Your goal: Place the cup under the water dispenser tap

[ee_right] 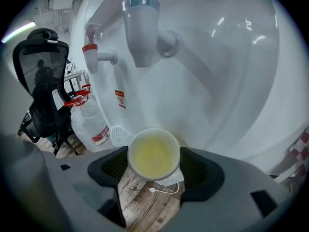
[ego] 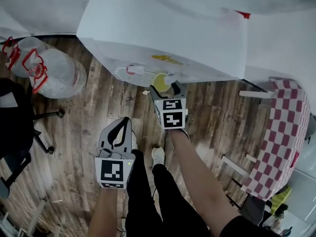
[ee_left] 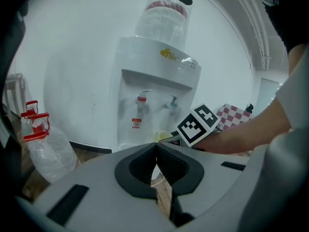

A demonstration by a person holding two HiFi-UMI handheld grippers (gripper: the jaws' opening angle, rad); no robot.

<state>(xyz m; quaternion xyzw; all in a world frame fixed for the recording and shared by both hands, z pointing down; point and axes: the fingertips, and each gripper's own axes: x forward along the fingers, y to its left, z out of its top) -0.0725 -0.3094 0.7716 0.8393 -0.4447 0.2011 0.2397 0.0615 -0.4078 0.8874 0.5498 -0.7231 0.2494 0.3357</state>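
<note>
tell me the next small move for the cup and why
Probably ease the right gripper forward and slightly left. It holds the cup between its jaws, but the cup sits short of the blue tap above, and the drip tray lies to its left, so it is not yet under the spout.

I hold a pale yellow cup (ee_right: 153, 154); white water dispenser (ee_left: 154, 81), blue tap (ee_right: 140, 18), red tap (ee_right: 91, 52); red-and-white checked cloth (ego: 284, 127) on my right; brown wood-plank floor (ego: 74, 132)
</note>
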